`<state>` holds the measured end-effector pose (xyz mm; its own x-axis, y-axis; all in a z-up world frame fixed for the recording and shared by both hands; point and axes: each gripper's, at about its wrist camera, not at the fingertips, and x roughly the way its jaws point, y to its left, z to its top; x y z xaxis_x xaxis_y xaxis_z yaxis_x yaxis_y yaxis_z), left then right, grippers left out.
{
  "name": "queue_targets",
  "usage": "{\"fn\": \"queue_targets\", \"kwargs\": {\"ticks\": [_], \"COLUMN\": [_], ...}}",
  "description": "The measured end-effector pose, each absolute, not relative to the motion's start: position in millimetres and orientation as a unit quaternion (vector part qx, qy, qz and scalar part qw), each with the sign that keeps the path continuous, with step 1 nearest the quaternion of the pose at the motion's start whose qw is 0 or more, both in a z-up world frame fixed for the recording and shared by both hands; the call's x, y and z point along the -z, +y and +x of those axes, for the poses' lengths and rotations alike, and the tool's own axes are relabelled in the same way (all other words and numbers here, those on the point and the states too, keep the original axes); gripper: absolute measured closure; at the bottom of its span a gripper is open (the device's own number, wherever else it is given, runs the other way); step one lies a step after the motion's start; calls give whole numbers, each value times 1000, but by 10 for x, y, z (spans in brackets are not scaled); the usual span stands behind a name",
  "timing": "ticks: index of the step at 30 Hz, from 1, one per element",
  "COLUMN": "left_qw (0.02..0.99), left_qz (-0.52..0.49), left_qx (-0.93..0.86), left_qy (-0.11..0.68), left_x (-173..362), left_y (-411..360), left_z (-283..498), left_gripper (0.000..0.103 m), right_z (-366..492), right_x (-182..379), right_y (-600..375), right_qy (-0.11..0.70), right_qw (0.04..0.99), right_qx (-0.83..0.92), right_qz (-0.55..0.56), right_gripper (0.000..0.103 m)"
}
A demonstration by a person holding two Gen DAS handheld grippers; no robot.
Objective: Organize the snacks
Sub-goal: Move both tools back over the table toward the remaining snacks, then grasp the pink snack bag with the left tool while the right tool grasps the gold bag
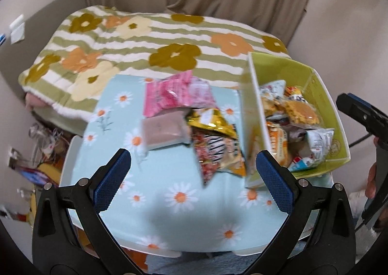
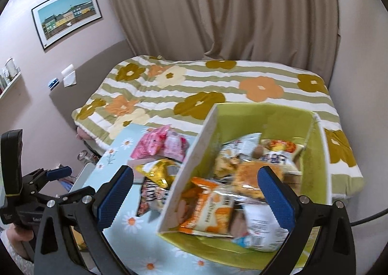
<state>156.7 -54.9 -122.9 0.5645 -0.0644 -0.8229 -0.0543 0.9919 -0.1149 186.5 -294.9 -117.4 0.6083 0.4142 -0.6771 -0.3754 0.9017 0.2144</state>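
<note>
Green box [image 2: 271,119] snack pkts [image 2: 206,212]: print blurred, unreadable.

A: The tabletop [image 1: 169,226]?
B: Pale blue, white daisies with orange centres.
A: The box [image 2: 266,119]?
B: Lime green. Beside it, a pink packet [image 1: 167,95] and a gold one [image 1: 211,122].
A: The bed quilt [image 1: 145,39]?
B: Green-and-white stripes, olive, orange and cream flowers.

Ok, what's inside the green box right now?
The green box holds a loose heap of snack packets: an orange packet, white-and-blue ones, a round cracker pack. Anything beneath the heap, and the box floor, is covered.
</note>
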Motion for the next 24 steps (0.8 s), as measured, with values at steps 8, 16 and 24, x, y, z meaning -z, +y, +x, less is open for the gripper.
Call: {"fn": "queue_targets", "kwargs": {"ticks": [8, 16, 24], "left_qw": [882, 869, 832], "left_qz": [-71, -5, 88], "left_qx": [24, 105, 220], "left_qy": [465, 483, 502], "left_x": [1253, 1336, 1611], "left_y": [102, 584, 693], "left_z": [1775, 2308, 3022], "left_gripper": [1, 1, 1], "right_z": [1894, 2131, 2362], "right_x": [1287, 1408, 1632], "right_y": [-2332, -1759, -1447], "right_qy": [404, 436, 466], "right_qw": [893, 887, 879], "right_qx": [-200, -143, -69], "right_qz": [18, 49, 74], "right_gripper": [1, 1, 1]}}
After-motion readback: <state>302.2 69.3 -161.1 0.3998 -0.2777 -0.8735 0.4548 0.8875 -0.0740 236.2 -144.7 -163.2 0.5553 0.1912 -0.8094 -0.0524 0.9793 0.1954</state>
